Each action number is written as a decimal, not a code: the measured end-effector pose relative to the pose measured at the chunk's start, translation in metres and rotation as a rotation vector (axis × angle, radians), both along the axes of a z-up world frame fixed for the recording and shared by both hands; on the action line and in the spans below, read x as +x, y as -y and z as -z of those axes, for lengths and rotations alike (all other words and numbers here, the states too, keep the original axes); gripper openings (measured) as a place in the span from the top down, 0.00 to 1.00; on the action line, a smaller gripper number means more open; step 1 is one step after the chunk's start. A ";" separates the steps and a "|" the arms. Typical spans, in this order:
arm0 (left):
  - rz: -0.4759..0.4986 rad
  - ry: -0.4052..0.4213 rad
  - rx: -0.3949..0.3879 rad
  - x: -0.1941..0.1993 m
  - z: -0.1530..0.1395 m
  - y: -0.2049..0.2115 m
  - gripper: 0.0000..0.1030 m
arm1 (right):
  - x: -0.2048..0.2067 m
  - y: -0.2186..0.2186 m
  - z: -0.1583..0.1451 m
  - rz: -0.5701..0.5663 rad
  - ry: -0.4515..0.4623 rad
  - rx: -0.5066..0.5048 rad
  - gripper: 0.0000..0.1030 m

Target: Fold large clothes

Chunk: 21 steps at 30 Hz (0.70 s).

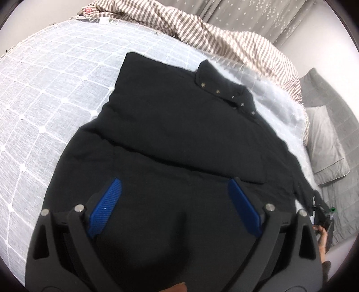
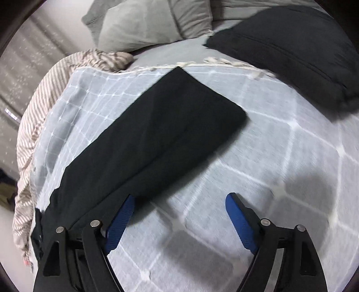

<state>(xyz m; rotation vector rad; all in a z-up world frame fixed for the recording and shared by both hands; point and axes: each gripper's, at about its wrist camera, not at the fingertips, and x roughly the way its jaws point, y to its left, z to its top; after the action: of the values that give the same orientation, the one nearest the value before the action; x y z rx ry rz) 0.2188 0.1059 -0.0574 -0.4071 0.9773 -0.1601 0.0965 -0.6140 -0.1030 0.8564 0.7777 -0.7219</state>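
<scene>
1. We had the left gripper (image 1: 175, 202) wide apart over the black jacket (image 1: 179, 125), holding nothing; the right gripper (image 2: 179, 215) was also wide, empty, beside its sleeve (image 2: 157, 134).
2. Jacket lay flat on the bed (image 1: 44, 107).
3. Risk, in our judgement: puffy fabric could slip a shallow pinch, and the sleeve could flop out.
4. Checked bedspread, striped blanket (image 1: 224, 33), grey pillows (image 2: 139, 24), curtains (image 1: 258, 15).

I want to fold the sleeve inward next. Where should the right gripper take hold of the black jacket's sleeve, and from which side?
Probably at the cuff end of the sleeve, coming from its far, free edge. The sleeve lies flat and straight on the checked bedspread, and the open right gripper is already beside it.
</scene>
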 end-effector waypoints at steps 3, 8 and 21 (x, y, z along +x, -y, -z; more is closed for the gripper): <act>-0.011 0.018 -0.004 -0.005 -0.006 -0.003 0.07 | 0.005 0.002 0.003 -0.017 0.013 -0.037 0.17; -0.030 0.056 -0.027 -0.017 -0.007 -0.011 0.07 | 0.025 0.010 0.004 -0.082 0.036 -0.072 0.64; -0.066 0.086 -0.020 -0.025 -0.008 -0.026 0.07 | 0.061 -0.062 -0.105 -0.209 0.104 -0.320 0.94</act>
<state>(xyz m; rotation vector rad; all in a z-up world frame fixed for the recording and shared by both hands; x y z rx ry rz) 0.1943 0.1319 -0.0496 -0.4464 0.8773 -0.1270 0.1574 -0.5524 0.0021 0.5098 0.6265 -0.5908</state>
